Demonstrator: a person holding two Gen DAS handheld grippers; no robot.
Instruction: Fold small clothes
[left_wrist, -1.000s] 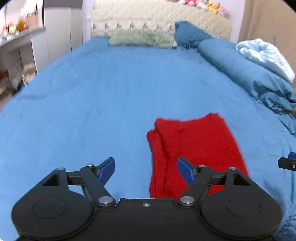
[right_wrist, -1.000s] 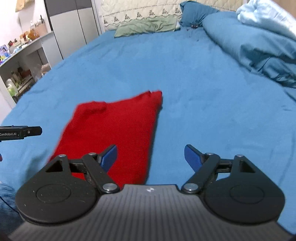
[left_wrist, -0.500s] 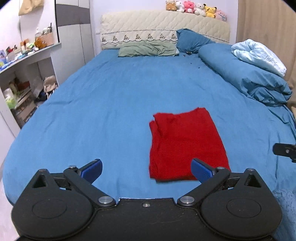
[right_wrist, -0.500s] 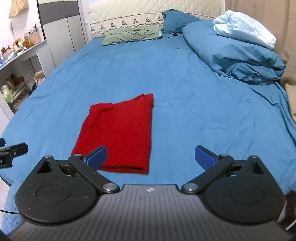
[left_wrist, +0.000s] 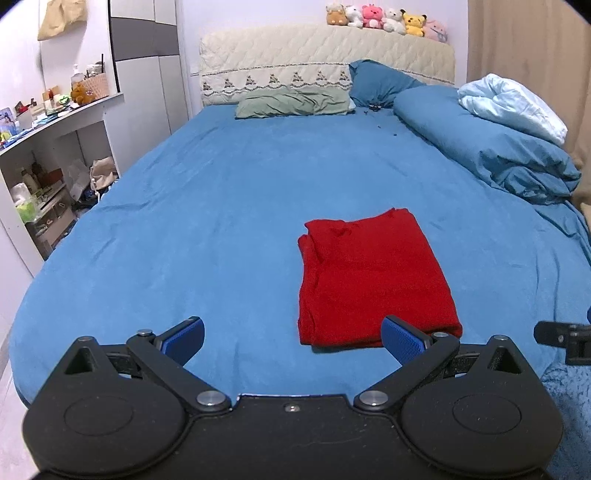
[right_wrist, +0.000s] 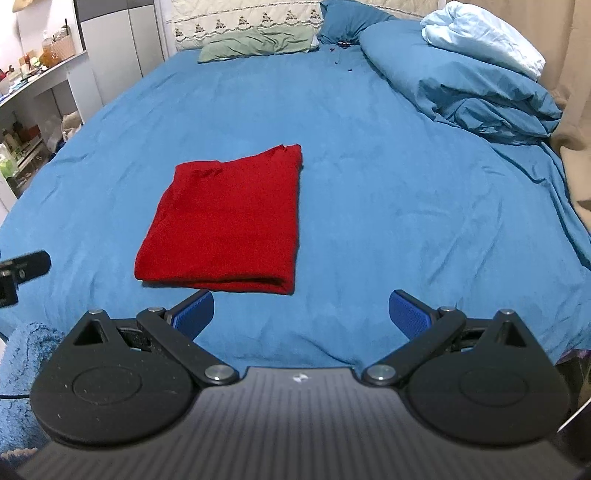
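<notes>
The red garment (left_wrist: 373, 280) is lying folded into a flat rectangle on the blue bed sheet (left_wrist: 221, 206), near the foot edge of the bed. In the left wrist view it is sitting at about 1 o'clock from the left gripper (left_wrist: 293, 338); in the right wrist view the same garment (right_wrist: 229, 218) is lying at about 11 o'clock from the right gripper (right_wrist: 301, 312). Both claws are standing spread wide, and nothing is sitting between the blue pads (left_wrist: 184, 338) of either one. Neither gripper is touching the cloth; each is hovering just short of its near edge. The near fold is showing thick doubled layers. At 12 o'clock, far up the bed, a green pillow (left_wrist: 291, 103) is resting against the quilted headboard (left_wrist: 325, 55), and a rolled blue duvet (right_wrist: 465, 85) is lying at 2 o'clock.
</notes>
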